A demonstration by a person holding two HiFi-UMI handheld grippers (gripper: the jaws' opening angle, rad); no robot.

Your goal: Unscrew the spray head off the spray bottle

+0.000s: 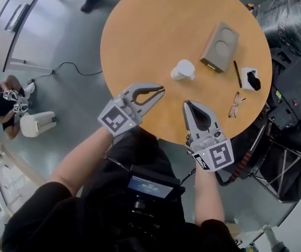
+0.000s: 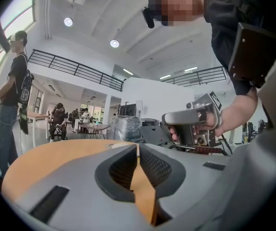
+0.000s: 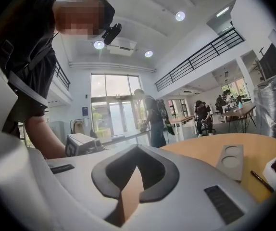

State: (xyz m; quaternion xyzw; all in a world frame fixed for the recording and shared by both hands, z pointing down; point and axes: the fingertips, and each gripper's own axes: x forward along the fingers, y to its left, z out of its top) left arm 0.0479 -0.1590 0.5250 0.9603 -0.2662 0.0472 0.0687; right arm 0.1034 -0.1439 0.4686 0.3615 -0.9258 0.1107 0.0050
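A small white spray bottle [image 1: 183,70] stands near the middle of the round wooden table [image 1: 156,30]. Both grippers hover over the table's near edge, short of the bottle and apart from it. My left gripper [image 1: 161,91] points right, towards the bottle, its tips parted by only a thin slit with nothing between them. In the left gripper view a sliver of the white bottle [image 2: 118,145] shows just past the jaw tips [image 2: 138,147]. My right gripper [image 1: 186,104] points up the table, shut and empty. Its own view shows its tips [image 3: 137,166] meeting, and the bottle is outside that view.
A cardboard cup tray [image 1: 219,46] lies beyond the bottle, also visible as the tray [image 3: 232,161] in the right gripper view. A pen [image 1: 237,73], a white pad with a black thing [image 1: 251,79] and glasses [image 1: 235,104] lie at the right edge. People stand around the room.
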